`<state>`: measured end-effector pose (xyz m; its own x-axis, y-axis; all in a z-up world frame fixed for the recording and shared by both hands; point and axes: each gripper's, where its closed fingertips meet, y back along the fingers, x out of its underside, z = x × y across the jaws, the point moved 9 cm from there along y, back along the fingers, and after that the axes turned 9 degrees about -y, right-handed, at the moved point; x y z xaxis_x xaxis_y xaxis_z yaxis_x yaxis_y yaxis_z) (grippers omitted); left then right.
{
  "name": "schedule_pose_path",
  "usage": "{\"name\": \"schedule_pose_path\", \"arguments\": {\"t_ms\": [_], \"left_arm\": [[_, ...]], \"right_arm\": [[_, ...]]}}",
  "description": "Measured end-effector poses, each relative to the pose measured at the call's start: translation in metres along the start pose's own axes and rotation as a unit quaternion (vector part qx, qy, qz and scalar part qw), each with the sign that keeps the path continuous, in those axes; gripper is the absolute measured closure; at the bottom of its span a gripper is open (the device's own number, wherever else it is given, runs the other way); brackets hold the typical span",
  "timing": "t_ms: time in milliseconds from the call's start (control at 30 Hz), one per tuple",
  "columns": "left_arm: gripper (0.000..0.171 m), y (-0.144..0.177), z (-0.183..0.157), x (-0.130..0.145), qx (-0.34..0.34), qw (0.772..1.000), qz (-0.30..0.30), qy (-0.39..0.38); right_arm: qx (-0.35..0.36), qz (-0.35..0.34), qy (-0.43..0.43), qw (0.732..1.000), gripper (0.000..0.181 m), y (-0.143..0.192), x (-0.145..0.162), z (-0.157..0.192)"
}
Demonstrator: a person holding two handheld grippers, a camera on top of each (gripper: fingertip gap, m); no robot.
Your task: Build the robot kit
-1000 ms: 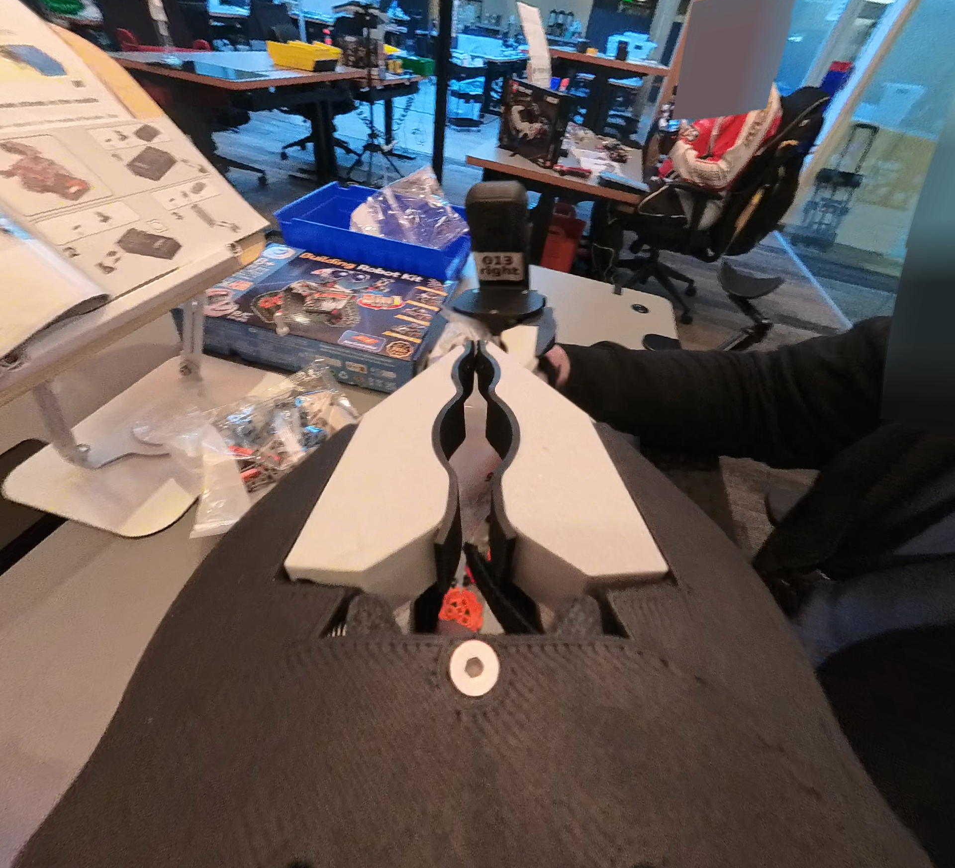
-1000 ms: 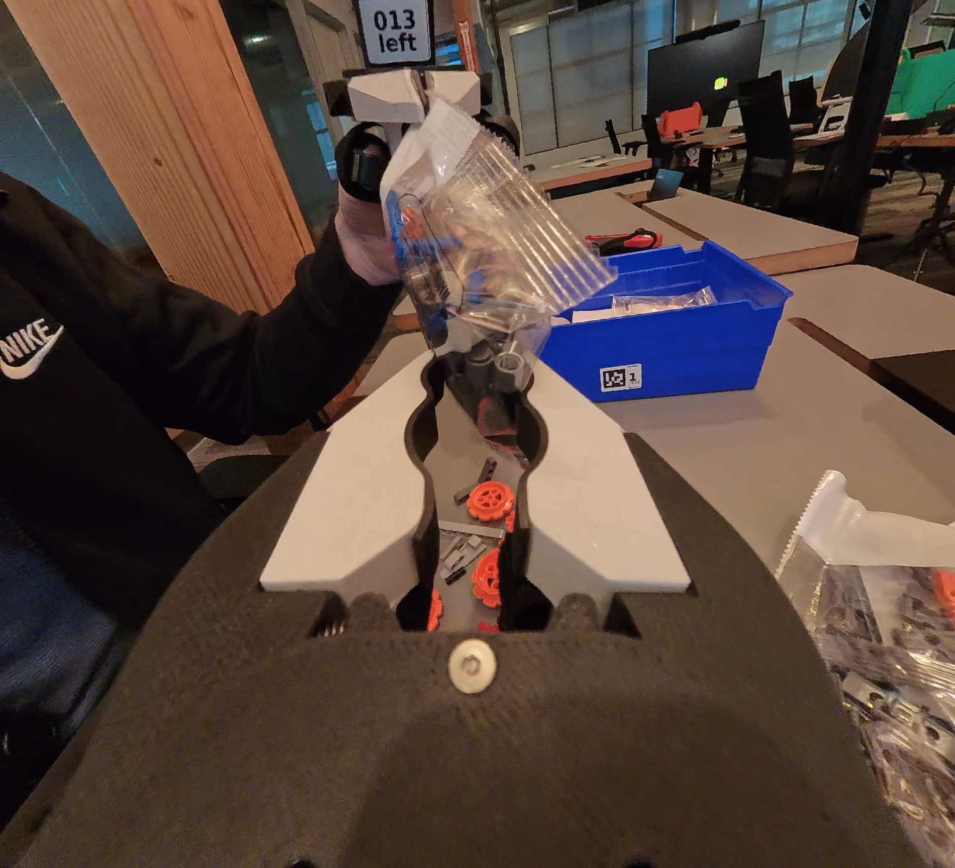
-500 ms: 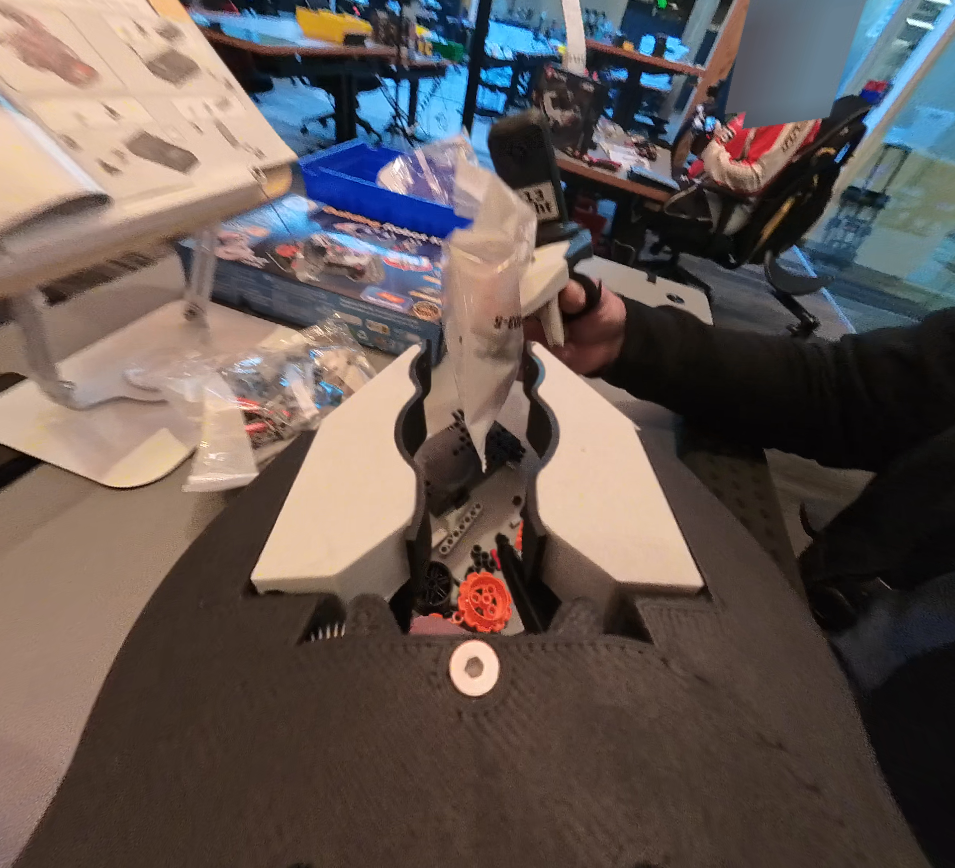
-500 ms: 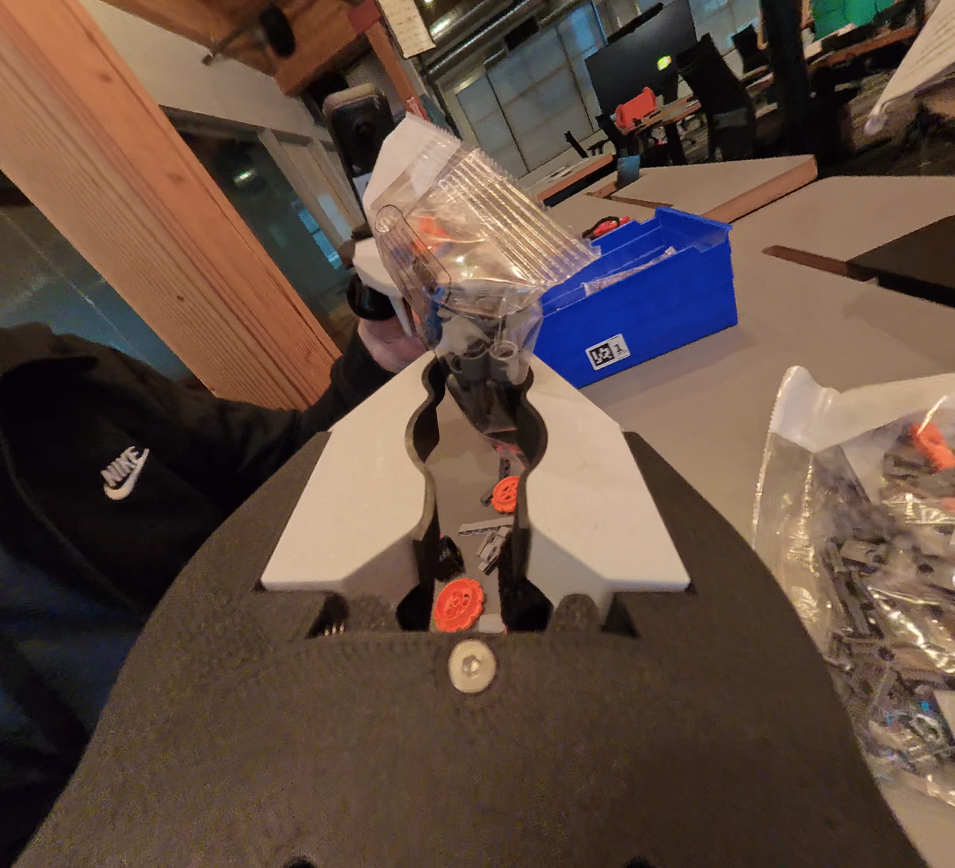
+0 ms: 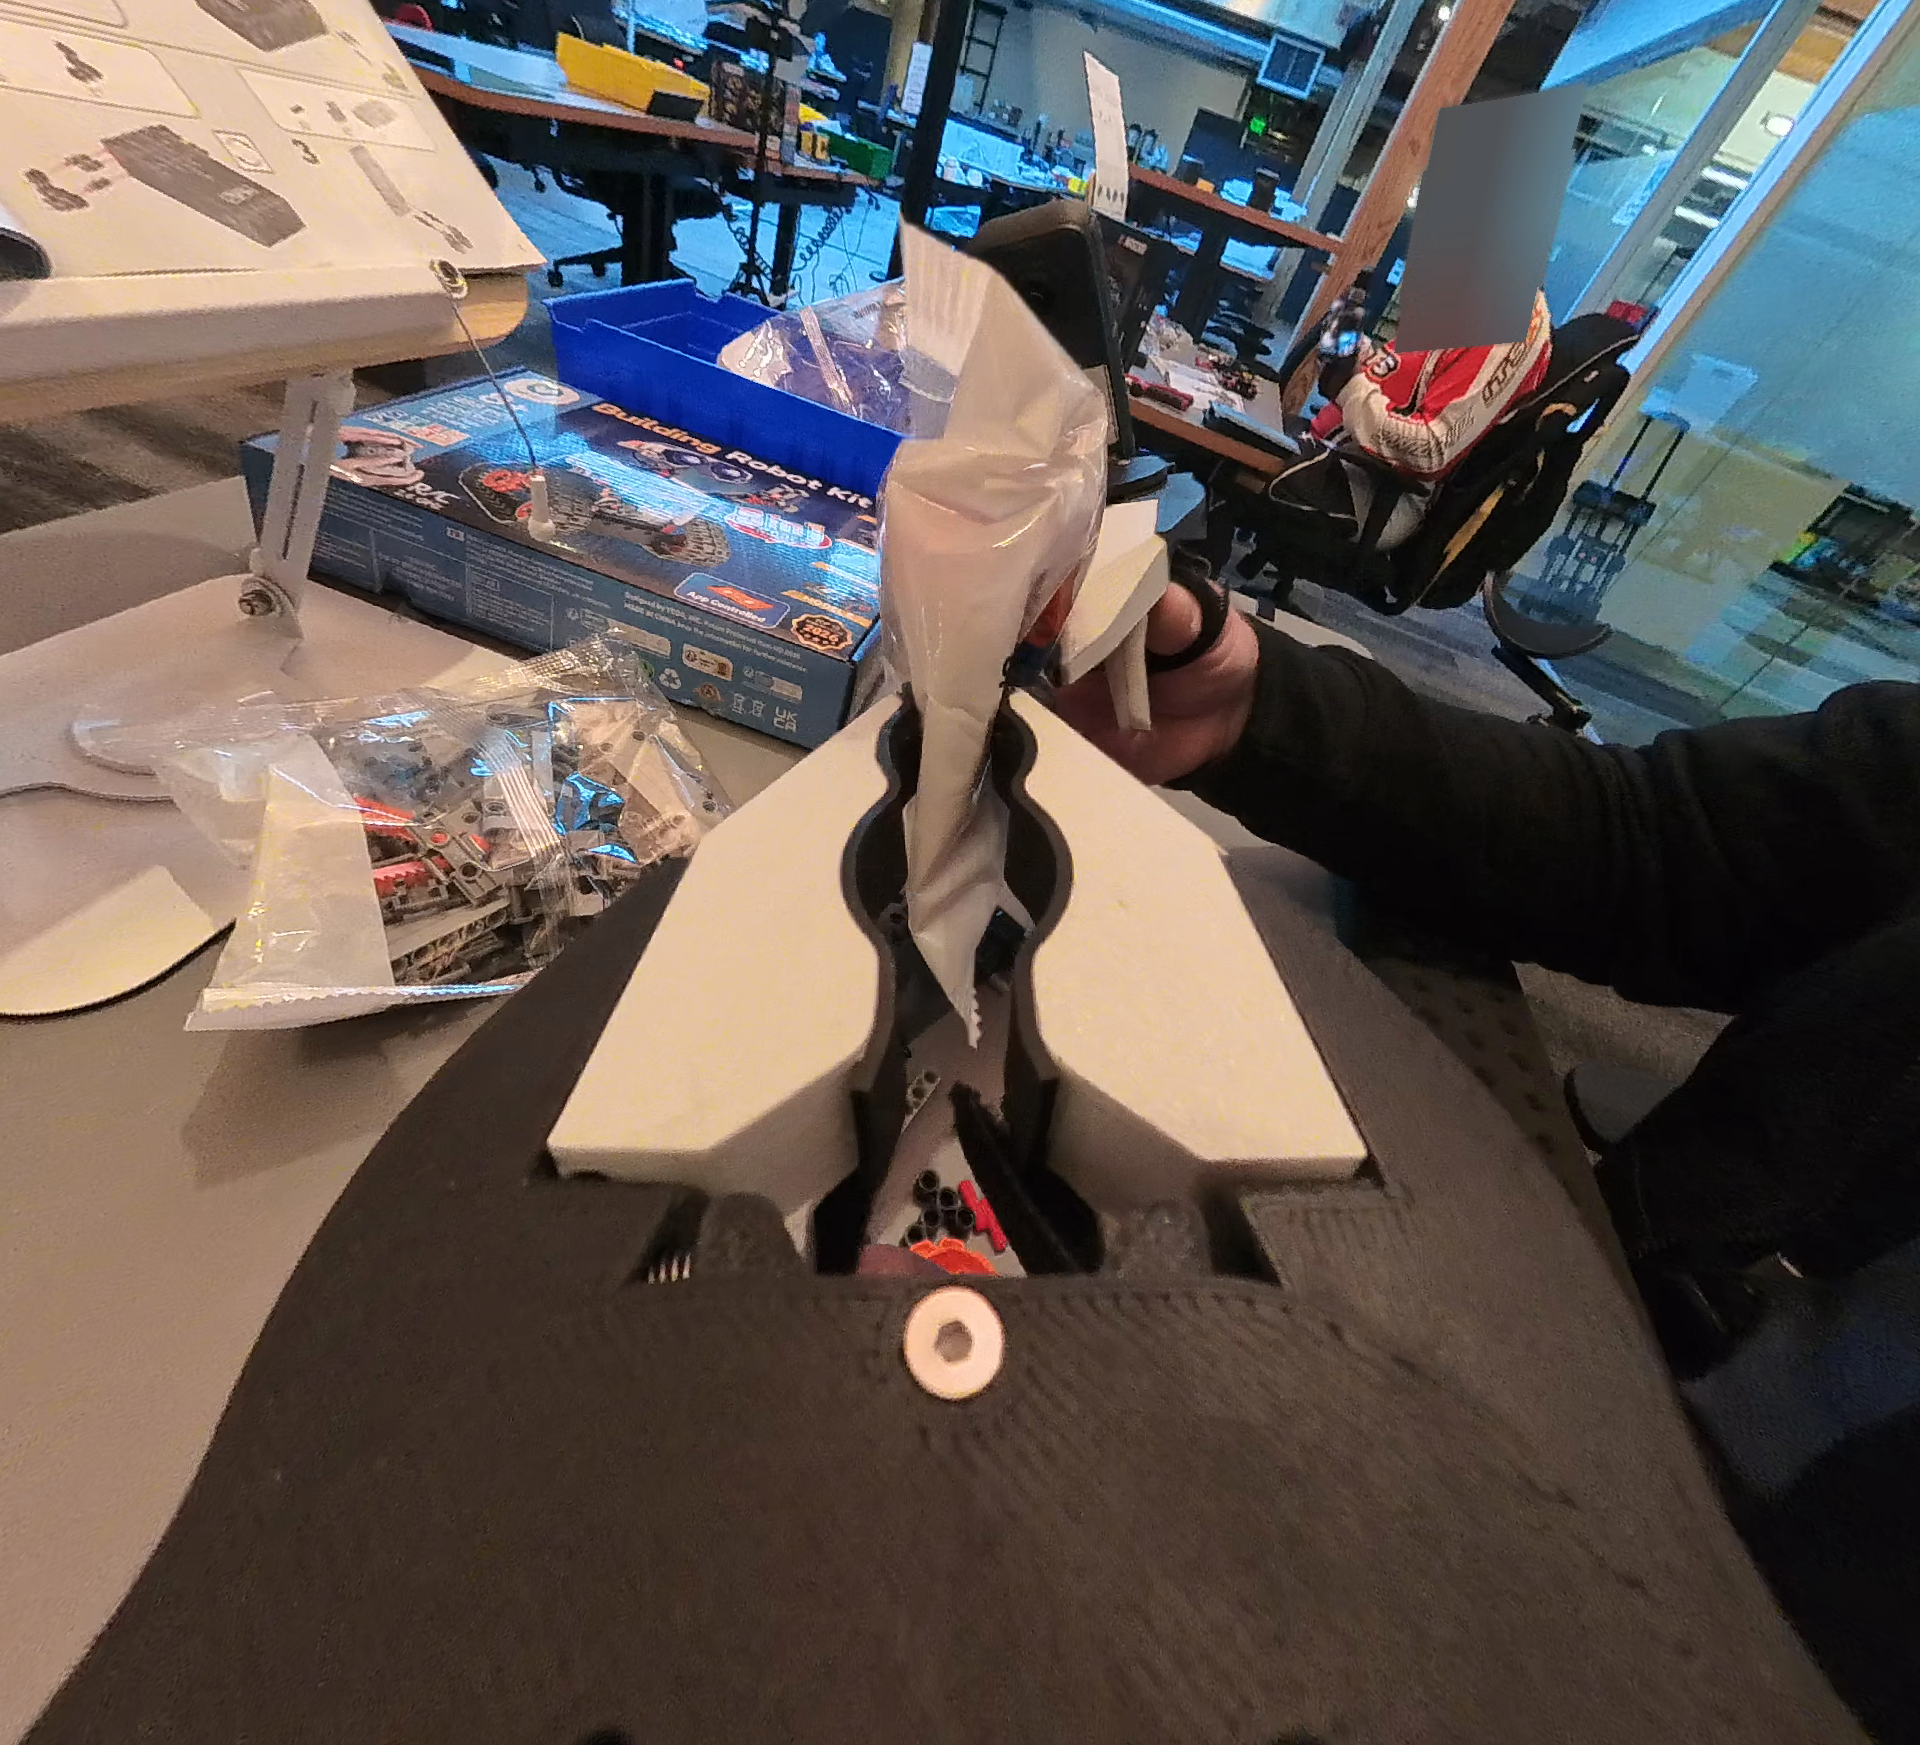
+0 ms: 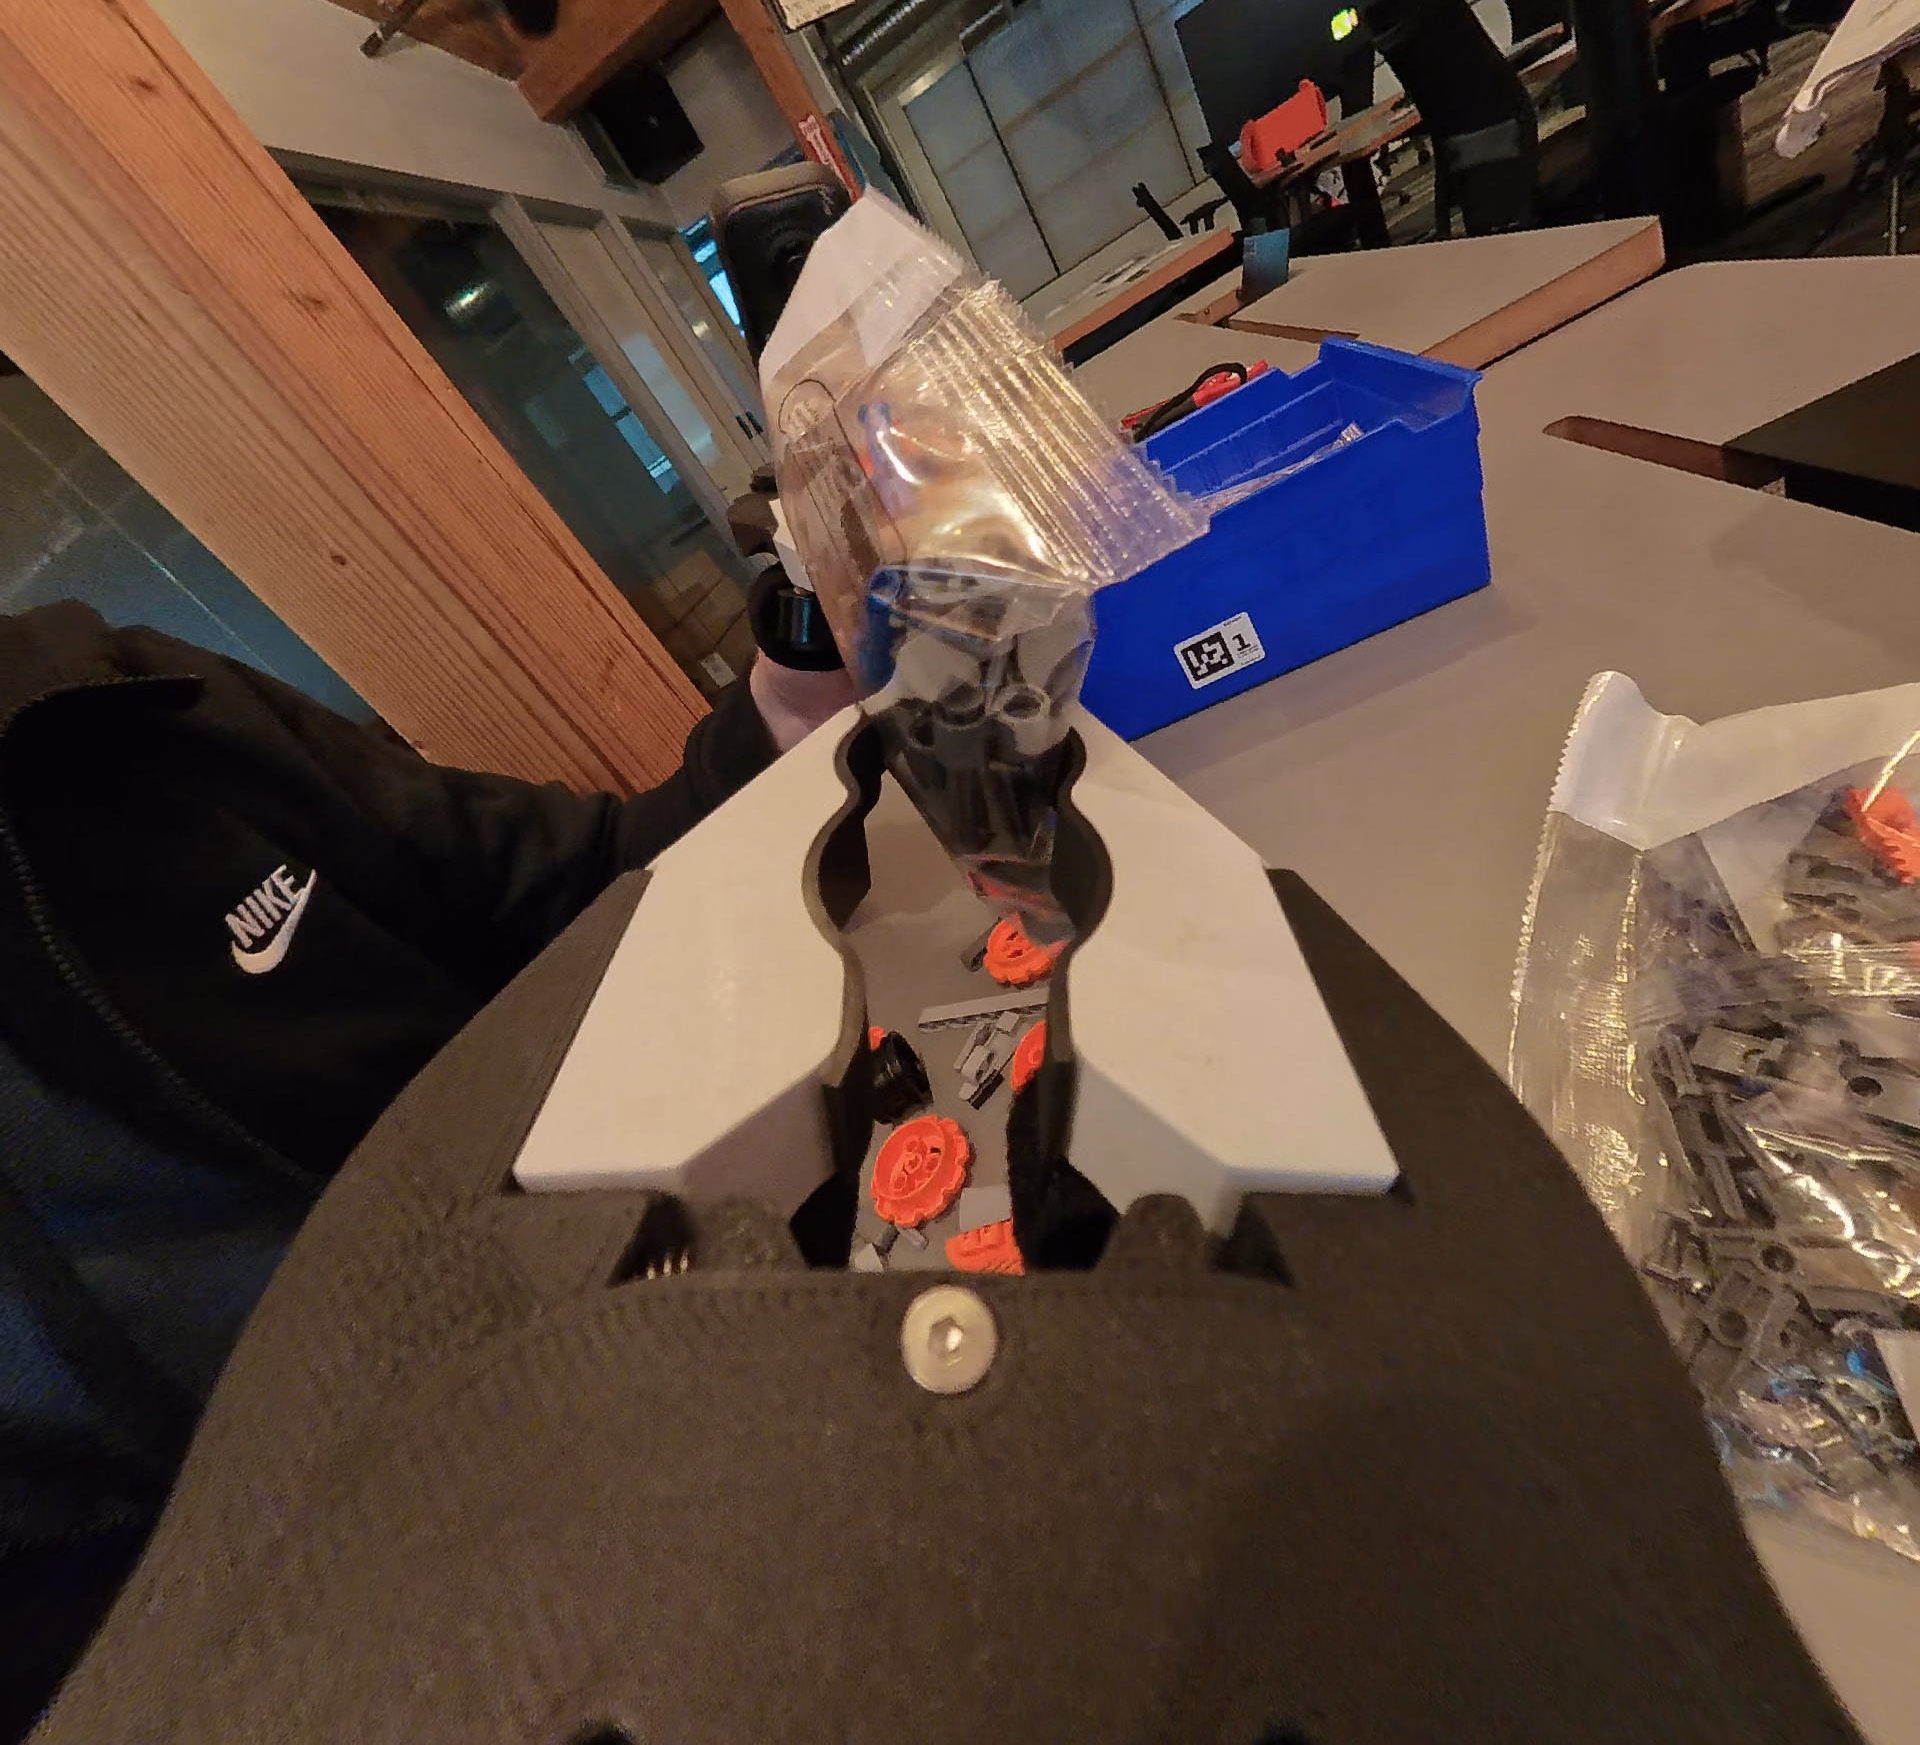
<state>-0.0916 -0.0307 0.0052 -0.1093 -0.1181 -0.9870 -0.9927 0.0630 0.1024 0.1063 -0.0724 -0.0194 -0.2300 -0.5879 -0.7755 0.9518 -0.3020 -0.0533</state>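
Upright between both fingers [image 6: 1164, 874], parts bag [image 6: 935, 500]

Around my blue bin [image 5: 665, 355] on the grey surface [image 6: 1558, 656]: a printed kit box [image 5: 582, 532] just before it, a clear bag of grey parts [image 5: 436, 822] nearer me, a booklet stand [image 5: 208, 241] beside.

Two wrist views facing, close, sharing bag [image 5: 977, 552]

R gripper [image 6: 961, 739] pinching parts bag [image 6: 935, 532], seemingly; loose gears [image 6: 920, 1165] below.
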Motion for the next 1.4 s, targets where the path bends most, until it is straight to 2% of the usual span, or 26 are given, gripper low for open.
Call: {"name": "schedule_pose_path", "arguments": {"t_ms": [433,600,767,900,1000,1400], "left_arm": [[0.162,-0.002,0.006,0.004,0.023,0.996,-0.051,0.070],[0.161,-0.004,0.008,0.005,0.036,0.995,-0.054,0.079],[0.160,-0.004,0.005,0.004,0.029,0.997,-0.053,0.057],[0.162,-0.002,0.008,0.003,0.020,0.995,-0.064,0.068],[0.164,0.000,0.012,0.004,0.022,0.993,-0.078,0.086],[0.164,0.000,0.019,0.007,0.030,0.985,-0.102,0.137]], "right_arm": [[-0.005,-0.019,-0.008,1.000,0.152,0.006,-0.004,-0.002],[0.012,-0.015,0.009,1.000,0.157,0.008,-0.005,-0.001],[0.017,-0.015,0.011,1.000,0.157,0.007,-0.006,0.002],[0.007,-0.020,0.002,1.000,0.147,0.007,-0.006,0.001],[0.006,-0.021,-0.004,1.000,0.147,0.010,-0.006,-0.003],[-0.001,-0.032,-0.018,0.999,0.163,0.015,-0.007,-0.007]]}}
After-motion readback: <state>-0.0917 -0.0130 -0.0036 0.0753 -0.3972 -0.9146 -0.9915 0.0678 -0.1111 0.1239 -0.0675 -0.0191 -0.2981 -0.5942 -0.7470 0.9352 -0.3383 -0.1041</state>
